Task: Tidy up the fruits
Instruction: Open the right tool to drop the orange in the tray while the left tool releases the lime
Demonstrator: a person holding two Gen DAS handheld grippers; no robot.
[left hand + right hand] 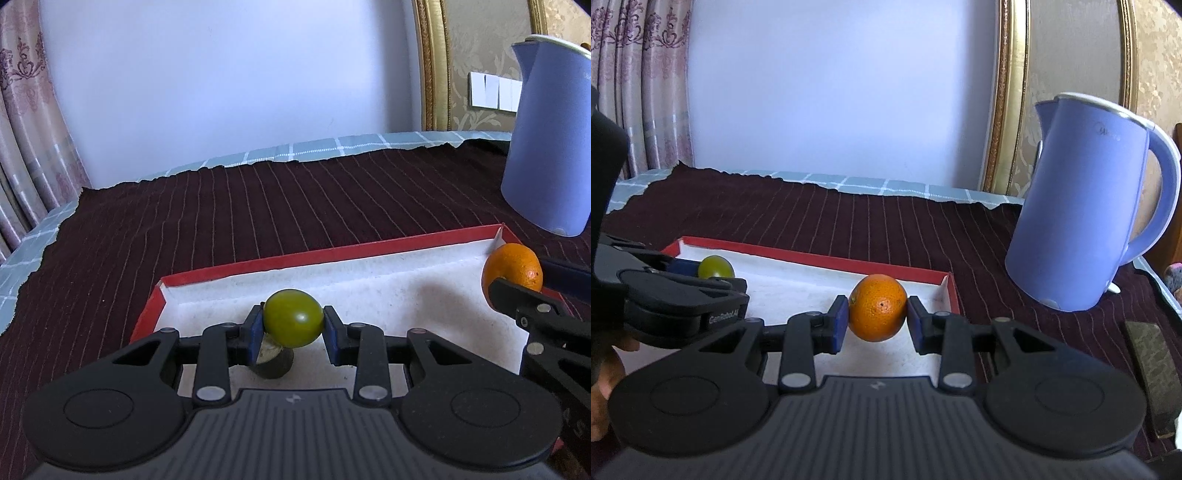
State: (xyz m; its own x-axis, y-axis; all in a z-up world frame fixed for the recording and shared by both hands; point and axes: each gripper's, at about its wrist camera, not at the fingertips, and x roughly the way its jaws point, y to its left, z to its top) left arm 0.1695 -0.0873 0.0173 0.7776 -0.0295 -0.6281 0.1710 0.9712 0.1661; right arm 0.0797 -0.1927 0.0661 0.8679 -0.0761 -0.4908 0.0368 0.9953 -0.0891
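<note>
Green fruit (293,317) clamped in left claw (293,328), held over the left end of the red-rimmed tray (332,254). Orange (878,308) clamped in right claw (876,321), over the tray's right end. Tray sits on striped maroon cloth (221,221); blue kettle (1086,206) just right of it.

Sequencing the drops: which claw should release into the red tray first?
Left, probably. Its claw holds the green fruit over open tray floor. The right claw holds the orange close to the tray's far-right corner.
</note>
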